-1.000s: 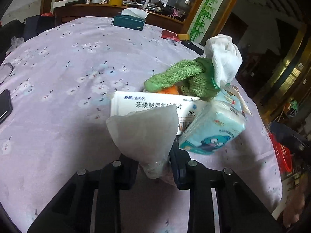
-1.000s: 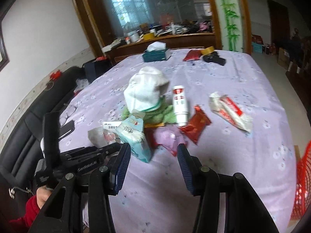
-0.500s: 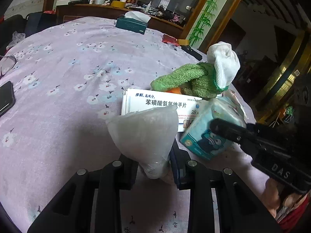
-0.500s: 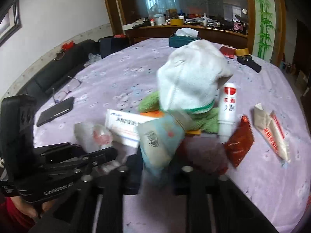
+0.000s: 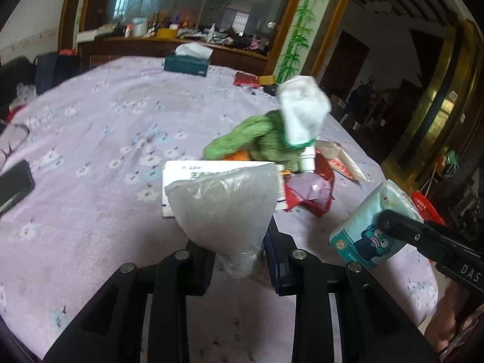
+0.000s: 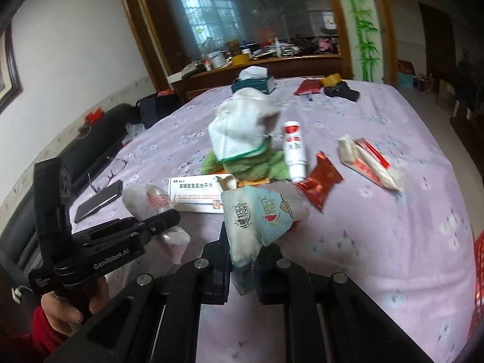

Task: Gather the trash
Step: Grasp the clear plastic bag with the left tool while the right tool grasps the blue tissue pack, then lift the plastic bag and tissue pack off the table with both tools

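In the left wrist view my left gripper (image 5: 239, 242) is shut on the neck of a crumpled clear plastic bag (image 5: 224, 205), held above the purple tablecloth. My right gripper (image 6: 243, 251) has its jaws closing, and the pads press on a pale blue cartoon tissue pack (image 6: 257, 220), lifted off the table. The same pack (image 5: 363, 236) shows at the right of the left wrist view. Behind it lie a white medicine box (image 6: 196, 193), a red wrapper (image 6: 320, 181), a white tube (image 6: 295, 151), a red-and-white packet (image 6: 369, 163) and a green towel under a white cloth (image 6: 242, 127).
A black phone (image 6: 96, 201) and glasses (image 6: 106, 172) lie at the table's left. A teal tissue box (image 6: 254, 83) stands at the far end. A red basket (image 6: 478, 272) sits off the table's right edge. A hand (image 6: 60, 308) holds the left gripper.
My right gripper moved in, shut on the tissue pack and drew it out of the pile toward the near right. My left gripper rose a little with the bag.
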Motion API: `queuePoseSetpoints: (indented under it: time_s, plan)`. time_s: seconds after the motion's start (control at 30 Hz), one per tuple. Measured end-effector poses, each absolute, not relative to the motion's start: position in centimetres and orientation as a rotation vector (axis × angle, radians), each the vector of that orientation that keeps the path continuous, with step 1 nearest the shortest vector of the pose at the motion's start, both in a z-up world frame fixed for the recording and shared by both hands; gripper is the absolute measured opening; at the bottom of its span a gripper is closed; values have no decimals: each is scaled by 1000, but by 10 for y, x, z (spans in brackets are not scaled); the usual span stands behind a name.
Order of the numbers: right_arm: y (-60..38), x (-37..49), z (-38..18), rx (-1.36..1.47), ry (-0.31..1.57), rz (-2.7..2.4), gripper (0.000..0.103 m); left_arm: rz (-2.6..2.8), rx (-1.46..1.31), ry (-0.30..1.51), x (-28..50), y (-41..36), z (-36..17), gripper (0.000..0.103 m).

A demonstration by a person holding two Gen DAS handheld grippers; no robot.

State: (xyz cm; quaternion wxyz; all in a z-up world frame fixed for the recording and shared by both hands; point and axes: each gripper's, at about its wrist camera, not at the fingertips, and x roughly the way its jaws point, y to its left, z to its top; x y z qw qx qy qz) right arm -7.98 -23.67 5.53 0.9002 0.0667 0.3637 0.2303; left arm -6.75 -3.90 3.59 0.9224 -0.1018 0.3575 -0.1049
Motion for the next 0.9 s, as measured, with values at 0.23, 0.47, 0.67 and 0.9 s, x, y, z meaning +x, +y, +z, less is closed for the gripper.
queuePoseSetpoints:
  time_s: [0.23, 0.47, 0.67, 0.9]
  plan:
    - [-264, -93, 52, 204, 760, 448, 13, -241, -158, 726, -83, -64, 48, 28]
    - [-279, -111, 60, 240, 728, 436, 13, -265, -119, 715, -97, -83, 56, 28]
    - [-289, -120, 66, 252, 707, 434, 13, -275, -96, 718, -102, -95, 59, 28]
    - [-295, -126, 69, 266, 695, 433, 13, -278, -80, 722, -103, -102, 59, 28]
